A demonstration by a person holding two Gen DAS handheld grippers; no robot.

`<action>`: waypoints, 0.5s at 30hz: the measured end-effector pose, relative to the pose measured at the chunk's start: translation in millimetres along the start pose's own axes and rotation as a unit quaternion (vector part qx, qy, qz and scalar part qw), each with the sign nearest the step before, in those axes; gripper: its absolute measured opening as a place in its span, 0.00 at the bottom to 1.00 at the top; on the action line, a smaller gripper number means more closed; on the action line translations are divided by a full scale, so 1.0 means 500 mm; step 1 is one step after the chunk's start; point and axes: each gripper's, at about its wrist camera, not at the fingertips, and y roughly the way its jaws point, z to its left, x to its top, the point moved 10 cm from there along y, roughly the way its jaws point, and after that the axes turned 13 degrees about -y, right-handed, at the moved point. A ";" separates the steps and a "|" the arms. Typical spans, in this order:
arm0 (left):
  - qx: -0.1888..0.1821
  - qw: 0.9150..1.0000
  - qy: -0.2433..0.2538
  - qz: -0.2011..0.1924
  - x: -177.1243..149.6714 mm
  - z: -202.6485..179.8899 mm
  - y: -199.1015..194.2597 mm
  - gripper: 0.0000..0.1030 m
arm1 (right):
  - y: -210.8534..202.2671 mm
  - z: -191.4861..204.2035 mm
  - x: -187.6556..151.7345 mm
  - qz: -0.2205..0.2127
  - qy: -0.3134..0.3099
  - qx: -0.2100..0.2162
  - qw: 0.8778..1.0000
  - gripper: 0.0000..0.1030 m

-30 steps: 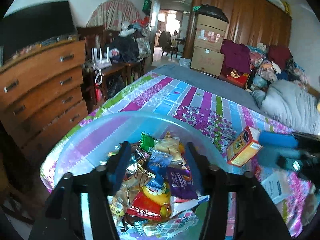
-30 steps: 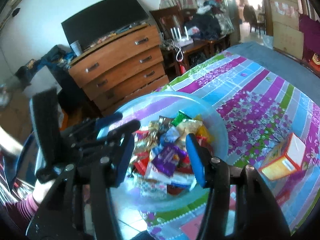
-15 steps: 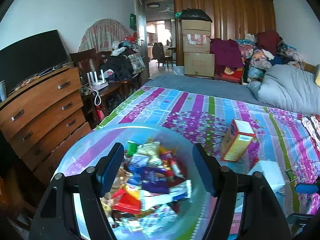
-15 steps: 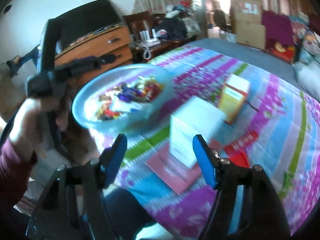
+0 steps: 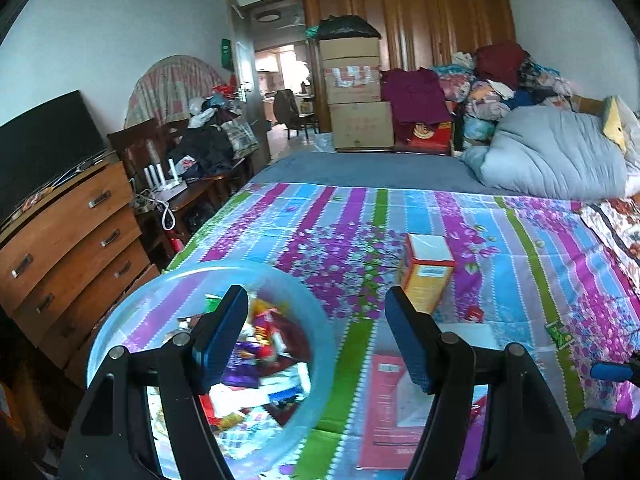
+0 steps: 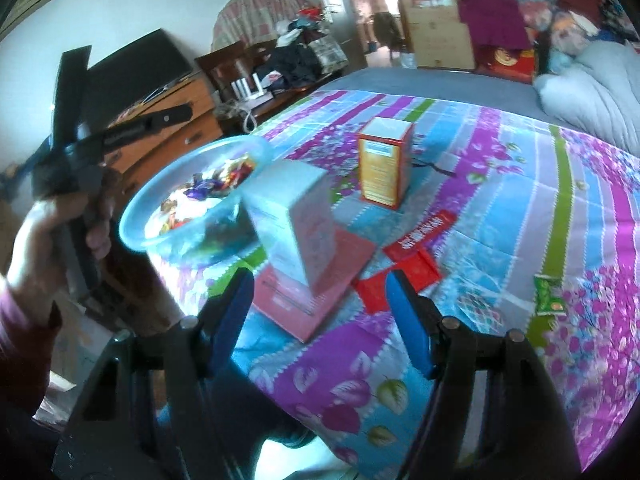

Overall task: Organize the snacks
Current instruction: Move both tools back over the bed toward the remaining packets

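bowl [image 5: 316,344]: pale blue, translucent, round; set upright at the bed's near left corner, partly over the edge.
snacks [image 6: 208,188]: many small wrapped pieces in purple, red, yellow and white, heaped inside the bowl.
orange box [image 6: 384,168]: orange with a red edge and white top, stood upright on the bedspread, beyond the other boxes.
white box [image 6: 296,224]: pale, blurred, tilted, seen on top of the pink box, just beside the bowl.
pink box [image 6: 320,300]: flat, laid on the bedspread.
red packets [image 6: 416,256]: flat, laid just right of the pink box.
green packet [image 6: 550,300]: small, laid alone, well apart to the right.
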 end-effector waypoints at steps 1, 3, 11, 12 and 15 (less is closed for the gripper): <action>-0.007 1.000 0.002 0.002 -0.006 -0.016 -0.003 0.70 | -0.011 -0.019 -0.012 -0.004 0.009 -0.008 1.000 0.67; -0.032 0.999 0.014 0.008 -0.028 -0.065 -0.016 0.70 | -0.033 -0.061 -0.048 -0.005 0.028 -0.029 0.999 0.67; -0.182 0.975 0.101 0.074 -0.207 -0.330 -0.057 0.70 | -0.078 -0.254 -0.289 0.065 0.136 -0.116 0.982 0.67; -0.199 0.968 0.117 0.097 -0.255 -0.371 -0.050 0.70 | -0.080 -0.271 -0.309 0.072 0.147 -0.122 0.979 0.67; -0.232 0.950 0.133 0.162 -0.374 -0.449 -0.010 0.70 | -0.076 -0.315 -0.360 0.086 0.169 -0.135 0.972 0.67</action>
